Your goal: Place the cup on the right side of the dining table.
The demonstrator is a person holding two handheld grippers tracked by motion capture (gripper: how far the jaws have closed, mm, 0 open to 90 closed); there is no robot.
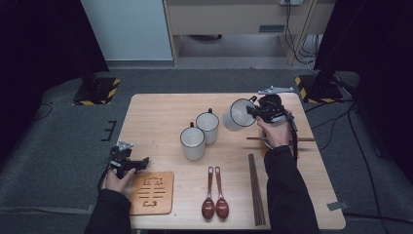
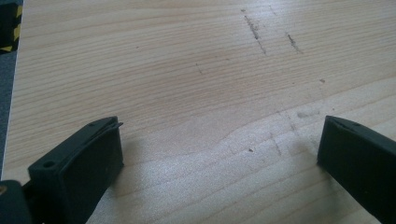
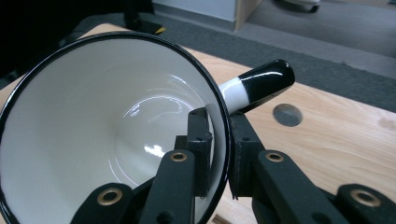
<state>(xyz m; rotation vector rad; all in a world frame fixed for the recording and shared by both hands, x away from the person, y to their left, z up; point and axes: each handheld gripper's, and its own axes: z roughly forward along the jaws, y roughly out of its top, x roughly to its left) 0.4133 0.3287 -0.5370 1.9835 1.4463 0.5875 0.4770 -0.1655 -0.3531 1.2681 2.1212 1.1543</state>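
Held mug (image 1: pixel 238 115): white enamel inside and out, thin black rim; handle white at the root, glossy black at the tip. Two standing mugs (image 1: pixel 200 135): same white with black rims. Spoons (image 1: pixel 215 201): dark reddish-brown. Chopsticks (image 1: pixel 256 190): dark brown. Trivet (image 1: pixel 153 193): orange-tan wood with cut-out slots. Table (image 1: pixel 156 114): pale wood (fine grain, few dark scuffs). Floor stands (image 1: pixel 97 91): yellow-black stripes.

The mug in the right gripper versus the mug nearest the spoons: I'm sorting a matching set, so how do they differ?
The held mug is off the table and tipped on its side, mouth facing the camera; the near mug stands upright on the table. The right gripper pinches the held mug's rim wall, one jaw inside and one outside; nothing touches the near mug. Both are white with dark rims and a dark-tipped handle.
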